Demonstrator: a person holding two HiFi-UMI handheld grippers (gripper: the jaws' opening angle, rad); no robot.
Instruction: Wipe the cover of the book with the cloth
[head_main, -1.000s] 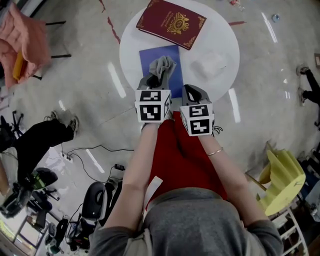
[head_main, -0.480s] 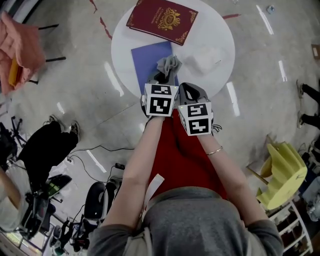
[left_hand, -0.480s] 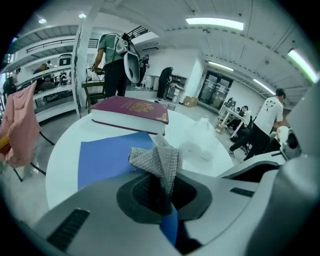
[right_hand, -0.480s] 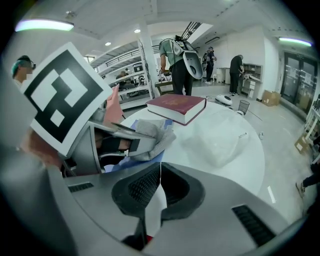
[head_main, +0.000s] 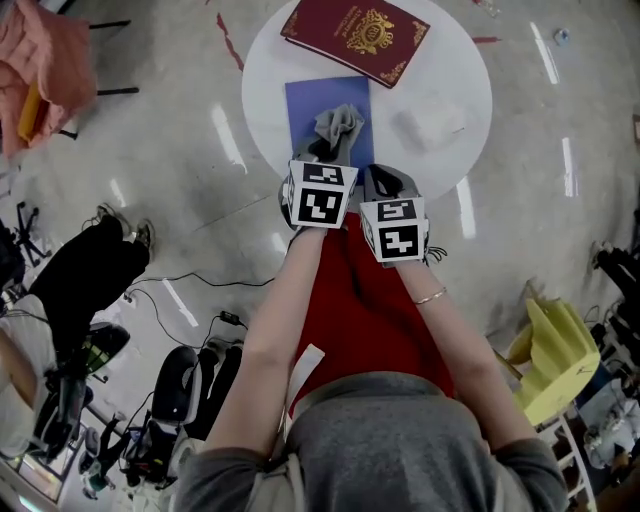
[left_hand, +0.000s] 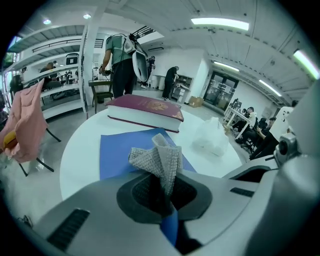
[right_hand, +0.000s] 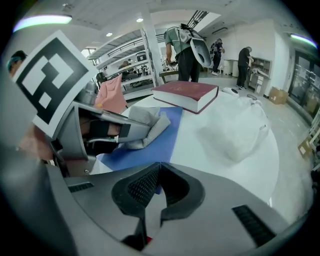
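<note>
A thin blue book (head_main: 322, 105) lies flat on the round white table (head_main: 270, 60), with a thick dark red book (head_main: 358, 38) beyond it. A crumpled grey cloth (head_main: 336, 128) rests on the blue cover's near right part. My left gripper (head_main: 325, 158) is shut on the cloth. The left gripper view shows the cloth (left_hand: 159, 161) rising from between the jaws over the blue book (left_hand: 120, 152), and the red book (left_hand: 145, 108) behind. My right gripper (head_main: 386, 182) hovers just to the right at the table's near edge. Its jaws are shut on nothing (right_hand: 158, 186).
A crumpled clear plastic bag (head_main: 428, 124) sits on the table's right side. A pink garment (head_main: 45, 60) hangs at the far left. Cables and equipment (head_main: 190, 390) lie on the floor to the left, and a yellow object (head_main: 555, 360) stands at the right. A person (left_hand: 122, 62) stands beyond the table.
The left gripper has slid the cloth a little across the blue cover, toward its right side. The right gripper has stayed beside it, still shut.
</note>
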